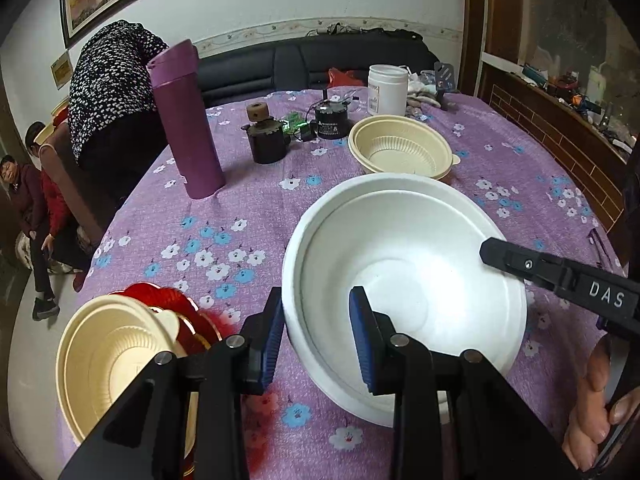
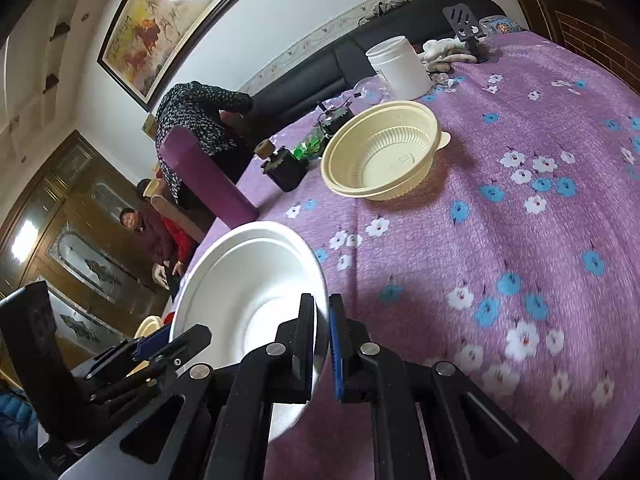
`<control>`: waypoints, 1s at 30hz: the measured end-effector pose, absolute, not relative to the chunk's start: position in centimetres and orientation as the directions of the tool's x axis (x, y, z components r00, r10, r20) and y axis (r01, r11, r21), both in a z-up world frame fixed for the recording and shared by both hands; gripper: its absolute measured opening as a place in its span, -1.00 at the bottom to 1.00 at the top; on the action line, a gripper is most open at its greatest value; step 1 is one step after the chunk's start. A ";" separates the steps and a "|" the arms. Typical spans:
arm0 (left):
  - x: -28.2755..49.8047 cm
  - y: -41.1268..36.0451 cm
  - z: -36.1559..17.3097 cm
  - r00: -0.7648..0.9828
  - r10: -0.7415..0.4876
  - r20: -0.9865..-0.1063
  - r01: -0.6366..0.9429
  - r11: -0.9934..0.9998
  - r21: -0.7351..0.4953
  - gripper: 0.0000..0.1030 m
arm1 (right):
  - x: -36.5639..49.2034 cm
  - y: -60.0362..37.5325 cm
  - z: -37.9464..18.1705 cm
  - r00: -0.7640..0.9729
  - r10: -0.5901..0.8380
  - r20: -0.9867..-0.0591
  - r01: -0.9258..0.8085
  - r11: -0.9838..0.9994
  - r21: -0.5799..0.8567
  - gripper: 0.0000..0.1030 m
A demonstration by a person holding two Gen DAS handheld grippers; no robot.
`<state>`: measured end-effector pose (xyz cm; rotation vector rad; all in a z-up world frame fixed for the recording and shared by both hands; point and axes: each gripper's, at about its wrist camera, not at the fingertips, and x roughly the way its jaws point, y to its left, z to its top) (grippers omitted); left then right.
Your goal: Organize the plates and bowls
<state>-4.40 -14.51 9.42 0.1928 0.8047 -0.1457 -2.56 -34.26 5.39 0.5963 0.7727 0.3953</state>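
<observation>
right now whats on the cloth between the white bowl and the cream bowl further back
Nothing: between the white bowl and the cream bowl there is only bare floral tablecloth, clearest in the right wrist view.

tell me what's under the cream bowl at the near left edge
A red plate lies under the cream bowl, showing past the bowl's far rim. The bowl and the left hand-held gripper hide the rest.

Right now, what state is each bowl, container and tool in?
Large white foam bowl: upright, empty, rim between both tools' fingers.
Far cream ribbed plastic bowl: upright, empty, on the cloth.
Near cream ribbed plastic bowl: empty, resting on a red plate.
Purple flask: upright, lid on.
White plastic jar: upright.
Left tool: open, straddling the rim.
Right tool: shut on the rim.
</observation>
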 end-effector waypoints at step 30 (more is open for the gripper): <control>-10.3 -1.2 13.7 0.768 -0.057 -0.638 0.088 0.996 0.018 -0.23 | -5.4 -22.0 11.5 0.580 0.618 -0.531 -0.245 0.754 0.610 -0.83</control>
